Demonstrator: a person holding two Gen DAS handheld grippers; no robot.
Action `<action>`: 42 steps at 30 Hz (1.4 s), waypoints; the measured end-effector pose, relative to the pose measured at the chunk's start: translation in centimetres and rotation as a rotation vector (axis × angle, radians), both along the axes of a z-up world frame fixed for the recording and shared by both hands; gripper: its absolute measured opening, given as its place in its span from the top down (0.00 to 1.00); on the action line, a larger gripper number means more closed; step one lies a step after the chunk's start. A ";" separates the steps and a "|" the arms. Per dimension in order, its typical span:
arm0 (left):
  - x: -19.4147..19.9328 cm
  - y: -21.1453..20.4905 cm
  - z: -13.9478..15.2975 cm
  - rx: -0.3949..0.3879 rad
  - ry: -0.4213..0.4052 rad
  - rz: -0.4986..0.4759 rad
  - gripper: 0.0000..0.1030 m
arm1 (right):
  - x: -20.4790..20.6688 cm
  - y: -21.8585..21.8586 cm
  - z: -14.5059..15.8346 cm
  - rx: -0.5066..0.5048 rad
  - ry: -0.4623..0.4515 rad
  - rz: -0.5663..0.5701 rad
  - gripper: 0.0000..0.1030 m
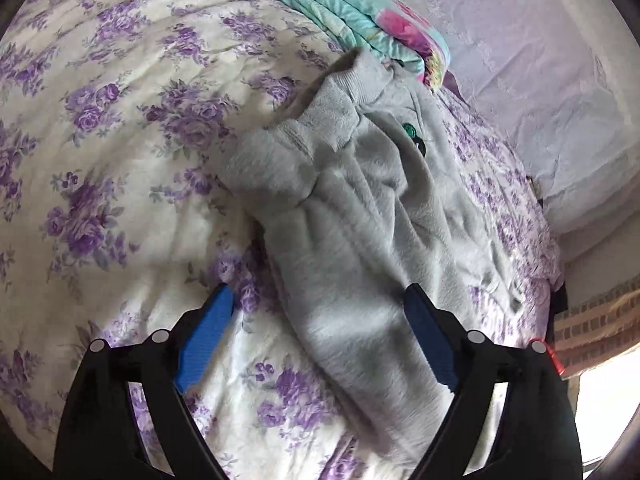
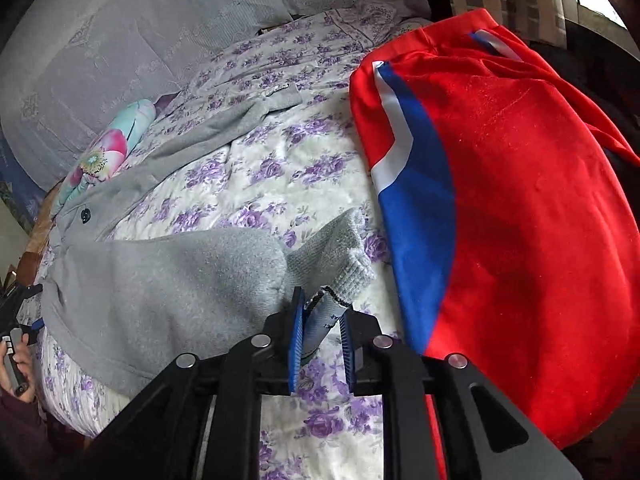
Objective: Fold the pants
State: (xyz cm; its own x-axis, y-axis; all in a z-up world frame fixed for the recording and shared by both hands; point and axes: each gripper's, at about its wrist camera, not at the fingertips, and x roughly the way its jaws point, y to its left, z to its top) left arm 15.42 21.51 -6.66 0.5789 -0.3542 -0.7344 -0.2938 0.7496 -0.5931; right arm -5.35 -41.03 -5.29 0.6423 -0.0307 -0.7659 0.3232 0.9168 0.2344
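Grey fleece pants (image 1: 360,216) lie spread on the floral bedspread (image 1: 120,160), one leg running toward me in the left wrist view. My left gripper (image 1: 320,300) is open, its blue pads either side of that leg just above it. In the right wrist view the pants (image 2: 168,280) stretch from the waist at left to a ribbed cuff (image 2: 336,256). My right gripper (image 2: 322,312) is shut on the grey cuff's edge, lifting it slightly off the bed.
Red pants with a blue and white stripe (image 2: 500,200) lie at the right of the bed. A folded turquoise and pink floral quilt (image 1: 352,12) sits beyond the waistband. Pale pillows (image 1: 540,80) lie at the head. A brick wall (image 1: 592,320) borders the bed.
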 end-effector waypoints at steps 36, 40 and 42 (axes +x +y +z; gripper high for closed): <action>-11.0 -5.8 7.3 0.490 -0.193 -0.175 0.18 | 0.0 3.0 5.1 -0.176 -0.091 0.206 0.49; -7.5 -6.4 -1.2 0.513 0.014 -0.226 0.18 | 3.4 3.6 -2.0 -0.154 0.145 0.229 0.49; -8.1 -6.5 -1.0 0.561 -0.027 -0.241 0.13 | 3.7 5.0 -0.3 -0.196 0.154 0.266 0.47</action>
State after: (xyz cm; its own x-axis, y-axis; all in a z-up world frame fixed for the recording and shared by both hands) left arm 7.35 14.97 -7.69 0.5516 -0.0413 -0.8331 -0.0671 0.9933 -0.0937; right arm -1.61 -36.05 -5.55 0.5253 -0.0339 -0.8503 0.0848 0.9963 0.0127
